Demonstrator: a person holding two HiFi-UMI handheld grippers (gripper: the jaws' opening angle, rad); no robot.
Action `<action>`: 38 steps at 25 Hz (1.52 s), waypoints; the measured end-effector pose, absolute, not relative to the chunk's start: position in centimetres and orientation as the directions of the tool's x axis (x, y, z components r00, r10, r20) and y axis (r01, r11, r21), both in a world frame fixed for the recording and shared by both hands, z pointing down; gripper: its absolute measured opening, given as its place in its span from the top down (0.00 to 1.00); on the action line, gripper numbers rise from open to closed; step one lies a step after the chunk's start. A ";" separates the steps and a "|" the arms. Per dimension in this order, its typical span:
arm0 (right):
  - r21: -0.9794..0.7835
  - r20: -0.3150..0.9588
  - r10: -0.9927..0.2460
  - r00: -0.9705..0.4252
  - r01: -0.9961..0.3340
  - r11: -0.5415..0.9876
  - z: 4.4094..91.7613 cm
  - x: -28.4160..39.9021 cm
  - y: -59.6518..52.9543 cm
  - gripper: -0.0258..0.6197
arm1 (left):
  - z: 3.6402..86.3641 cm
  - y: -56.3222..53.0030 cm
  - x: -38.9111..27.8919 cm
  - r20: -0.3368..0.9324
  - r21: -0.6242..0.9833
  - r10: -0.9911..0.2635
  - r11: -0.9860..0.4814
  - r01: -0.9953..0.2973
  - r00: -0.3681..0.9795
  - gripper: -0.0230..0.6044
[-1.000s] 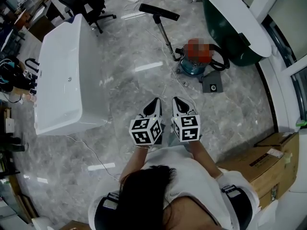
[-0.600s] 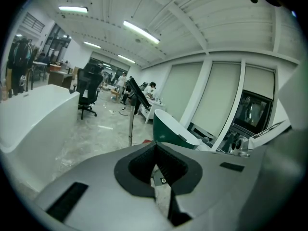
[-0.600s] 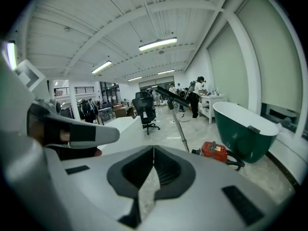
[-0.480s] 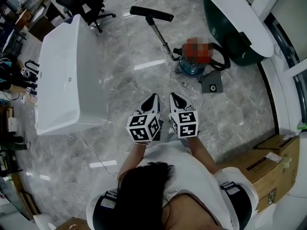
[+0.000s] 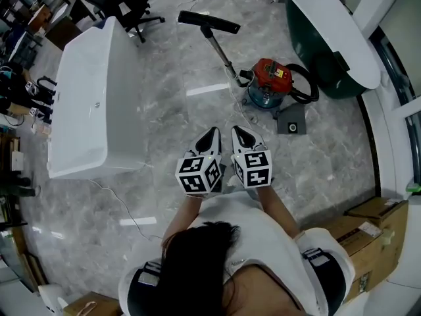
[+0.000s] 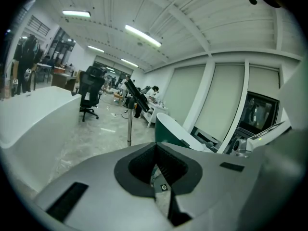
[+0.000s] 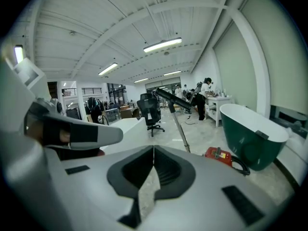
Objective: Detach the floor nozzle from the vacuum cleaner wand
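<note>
pointing left gripper (closed, empty) toward floor nozzle.

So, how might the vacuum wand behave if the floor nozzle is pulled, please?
The wand looks like a rigid metal tube, so it probably won't flex. It stands tilted with the floor nozzle on top, so pulling could well tip it over.

Your hair covers part of your white top. The green bathtub runs off the top edge. Where wand meets floor nozzle is too small to tell.
</note>
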State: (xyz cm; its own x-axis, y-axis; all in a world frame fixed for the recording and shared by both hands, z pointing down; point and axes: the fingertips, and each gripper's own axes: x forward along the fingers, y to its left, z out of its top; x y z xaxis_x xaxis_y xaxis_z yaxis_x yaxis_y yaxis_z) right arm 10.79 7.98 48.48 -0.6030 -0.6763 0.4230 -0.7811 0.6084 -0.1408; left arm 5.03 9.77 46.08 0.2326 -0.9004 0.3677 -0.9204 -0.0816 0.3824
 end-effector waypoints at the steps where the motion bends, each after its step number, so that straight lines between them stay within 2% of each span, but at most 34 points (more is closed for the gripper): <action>1: -0.138 0.421 -0.675 -0.606 -0.778 0.612 48.4 10.8 7.8 0.94 | 46.1 9.7 5.0 0.367 0.383 -0.902 -0.078 -0.920 0.229 0.96; 20: -0.170 0.406 -0.661 -0.631 -0.763 0.624 48.3 11.3 6.6 0.94 | 46.1 8.6 6.2 0.360 0.367 -0.902 -0.100 -0.925 0.240 0.96; 38: -0.104 0.385 -0.693 -0.610 -0.774 0.624 46.9 10.9 3.6 0.94 | 46.8 6.2 4.7 0.353 0.376 -0.910 -0.077 -0.924 0.219 0.96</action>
State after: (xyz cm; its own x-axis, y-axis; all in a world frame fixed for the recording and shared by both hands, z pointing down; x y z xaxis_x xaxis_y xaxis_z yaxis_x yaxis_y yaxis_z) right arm 10.93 3.64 46.86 -0.6099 -0.6926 0.3850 -0.7743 0.6242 -0.1037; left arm 4.65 6.18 46.76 0.2190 -0.9097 0.3529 -0.9236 -0.0766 0.3756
